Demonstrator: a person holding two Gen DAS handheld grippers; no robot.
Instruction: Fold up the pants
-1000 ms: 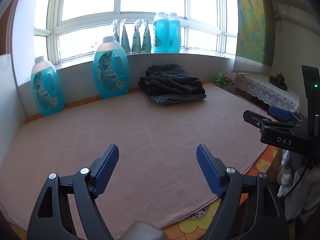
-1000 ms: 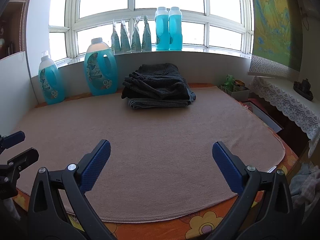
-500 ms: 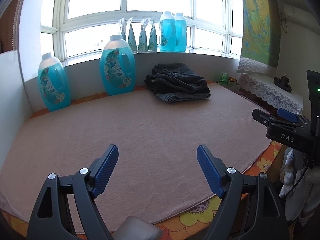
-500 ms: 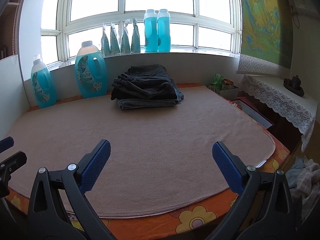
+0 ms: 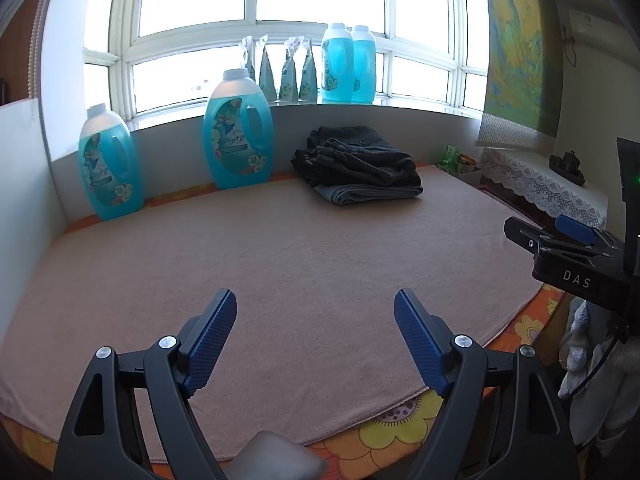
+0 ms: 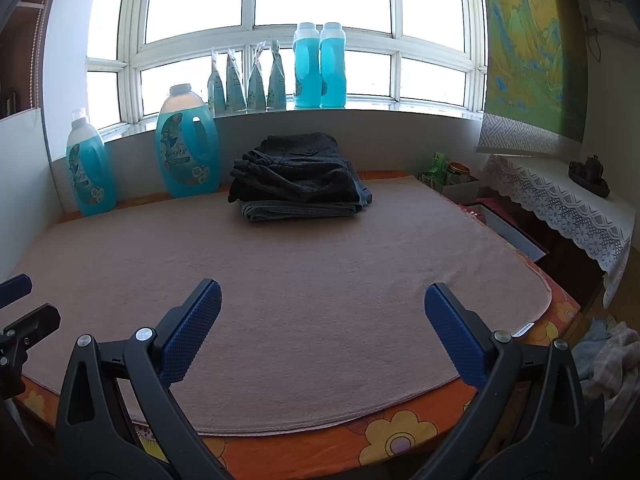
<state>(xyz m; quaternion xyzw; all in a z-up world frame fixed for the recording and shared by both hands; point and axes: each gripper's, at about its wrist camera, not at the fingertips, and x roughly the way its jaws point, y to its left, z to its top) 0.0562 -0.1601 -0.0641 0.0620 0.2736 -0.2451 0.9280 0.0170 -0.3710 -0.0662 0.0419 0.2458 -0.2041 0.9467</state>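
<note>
Pants lie stacked far ahead; both the left gripper and right gripper hover level, spread apart.

My fingers: blue dotted pads, black frames. Mat plain pinkish-beige. Cloth under it orange, yellow flowers. Pants stack dark grey. Detergent bottles turquoise.

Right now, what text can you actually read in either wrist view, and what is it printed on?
"DAS": on the black body of the right gripper, seen in the left wrist view.
Cursive brand on the large turquoise detergent bottle beside the folded dark pants: too blurred to read.
Small turquoise bottle label: unreadable.
</note>
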